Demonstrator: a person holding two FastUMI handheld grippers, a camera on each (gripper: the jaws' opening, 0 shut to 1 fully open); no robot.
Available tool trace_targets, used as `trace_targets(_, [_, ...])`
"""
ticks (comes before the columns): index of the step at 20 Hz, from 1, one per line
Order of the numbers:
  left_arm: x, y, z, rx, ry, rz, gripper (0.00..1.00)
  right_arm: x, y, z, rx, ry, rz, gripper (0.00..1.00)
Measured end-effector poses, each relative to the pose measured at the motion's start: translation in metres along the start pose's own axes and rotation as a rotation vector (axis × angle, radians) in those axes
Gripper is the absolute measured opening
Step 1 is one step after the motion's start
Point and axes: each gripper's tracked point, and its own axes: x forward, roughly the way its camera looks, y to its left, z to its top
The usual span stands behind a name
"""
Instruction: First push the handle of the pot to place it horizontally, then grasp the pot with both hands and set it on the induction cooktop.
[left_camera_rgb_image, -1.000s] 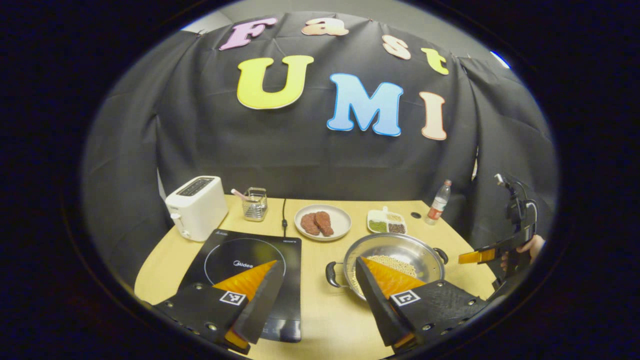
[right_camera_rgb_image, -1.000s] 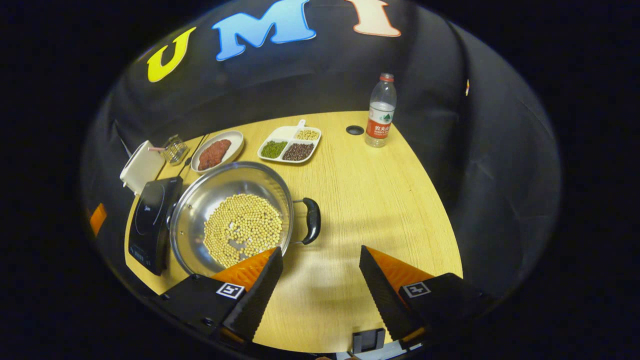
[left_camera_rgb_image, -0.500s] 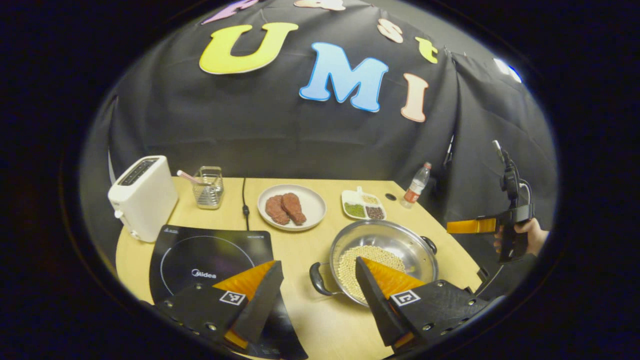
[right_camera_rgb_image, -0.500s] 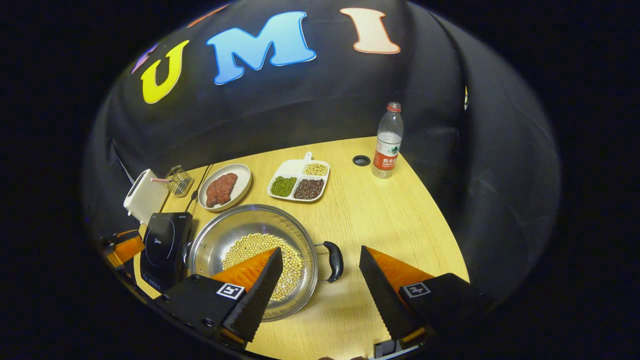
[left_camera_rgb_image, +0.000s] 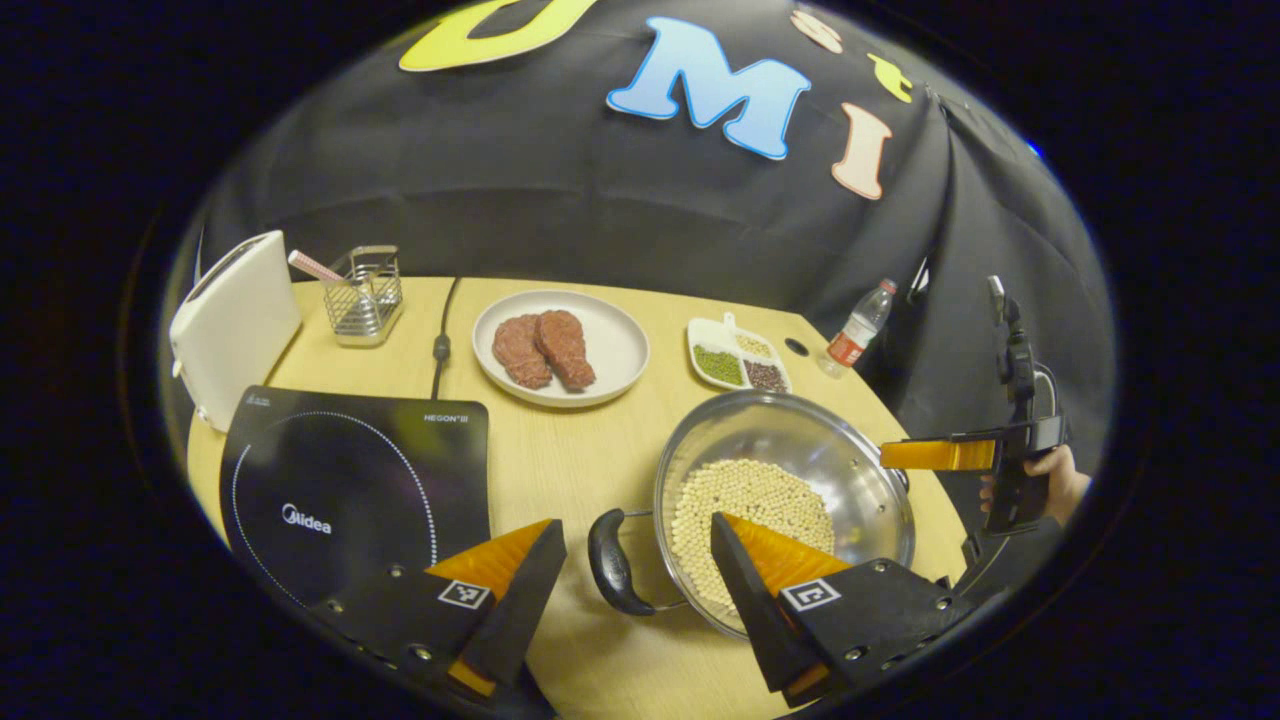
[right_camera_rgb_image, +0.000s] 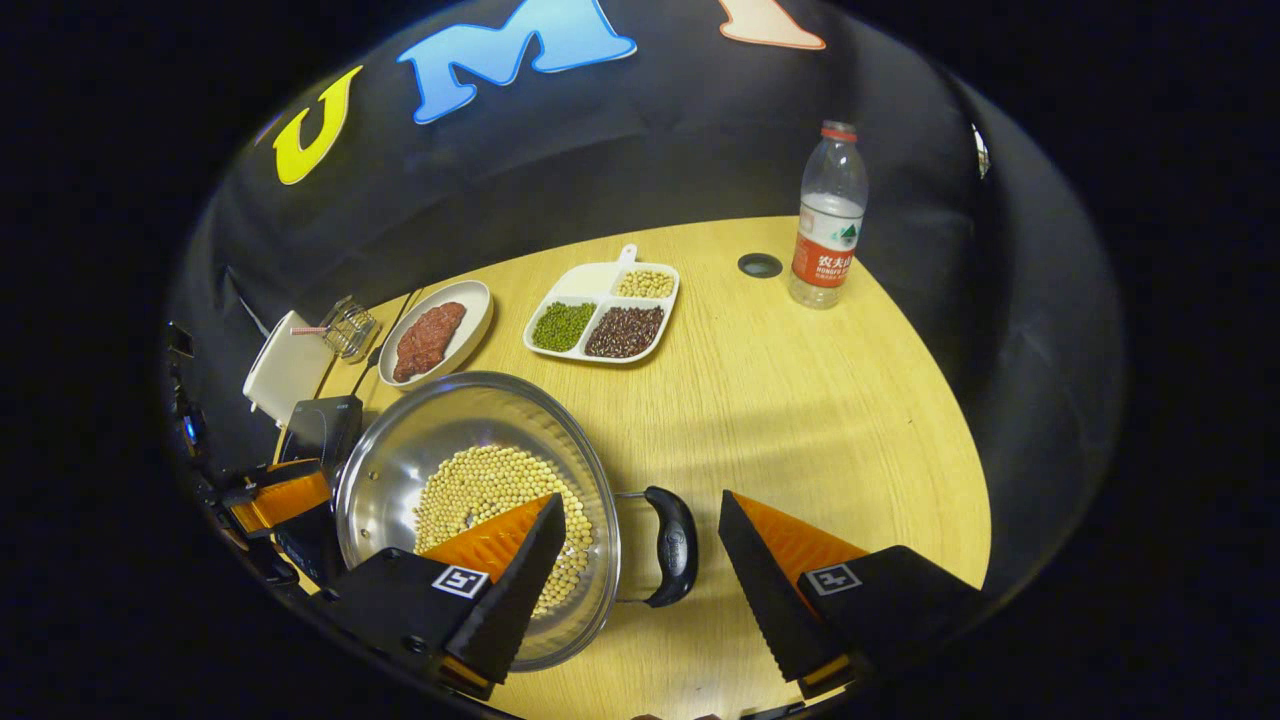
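Observation:
A steel pot with pale beans inside stands on the wooden table. Its two black handles lie across the table. In the left gripper view, my left gripper is open, and the pot's near handle lies between its fingers, touching neither. In the right gripper view, my right gripper is open, straddling the pot's other handle without pressing on it. The black induction cooktop lies left of the pot. Beyond the pot in the left gripper view, the right gripper shows in a hand.
A plate of meat, a divided dish of beans and a water bottle stand behind the pot. A white toaster and a wire holder stand at the far left. A cord runs back from the cooktop.
Both grippers have come down and in toward the pot. Each open gripper now straddles a pot handle. The pot itself has not moved.

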Motion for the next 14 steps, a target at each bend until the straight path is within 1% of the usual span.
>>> trace_targets(1, [0.008,0.001,-0.003,-0.005,0.010,-0.003,0.87,0.006,-0.001,-0.003,0.000,0.008,0.006,0.99])
trace_targets(2, [0.013,0.001,-0.004,-0.008,0.016,-0.004,0.89,0.010,0.000,-0.006,0.001,0.016,0.014,0.99])
trace_targets(3, [0.018,0.003,-0.006,-0.012,0.023,0.000,0.87,0.015,0.001,-0.008,0.005,0.027,0.024,0.99])
trace_targets(4, [0.021,0.003,-0.006,-0.018,0.029,-0.001,0.89,0.020,0.002,-0.011,0.011,0.034,0.034,0.99])
trace_targets(5, [0.025,0.004,-0.008,-0.025,0.032,-0.003,0.89,0.024,0.002,-0.013,0.015,0.041,0.040,0.94])
trace_targets(6, [0.028,0.004,-0.009,-0.030,0.035,-0.005,0.89,0.028,0.001,-0.014,0.018,0.047,0.043,0.94])
trace_targets(7, [0.031,0.004,-0.011,-0.034,0.041,-0.006,0.89,0.031,0.000,-0.015,0.022,0.050,0.043,0.99])
trace_targets(8, [0.035,0.005,-0.014,-0.038,0.050,-0.007,0.89,0.034,-0.001,-0.016,0.030,0.052,0.045,0.99])
trace_targets(10, [0.043,0.003,-0.021,-0.052,0.073,-0.019,0.89,0.038,-0.001,-0.017,0.055,0.055,0.058,0.97])
trace_targets(11, [0.046,0.001,-0.025,-0.062,0.088,-0.027,0.87,0.039,-0.001,-0.019,0.064,0.063,0.067,0.90])
trace_targets(12, [0.047,0.001,-0.027,-0.071,0.095,-0.028,0.87,0.040,-0.001,-0.019,0.066,0.067,0.072,0.90])
trace_targets(13, [0.050,0.000,-0.027,-0.079,0.091,-0.033,0.77,0.042,-0.001,-0.019,0.068,0.064,0.076,0.89])
trace_targets(14, [0.051,0.000,-0.027,-0.083,0.090,-0.036,0.67,0.044,0.001,-0.020,0.065,0.064,0.084,0.83])
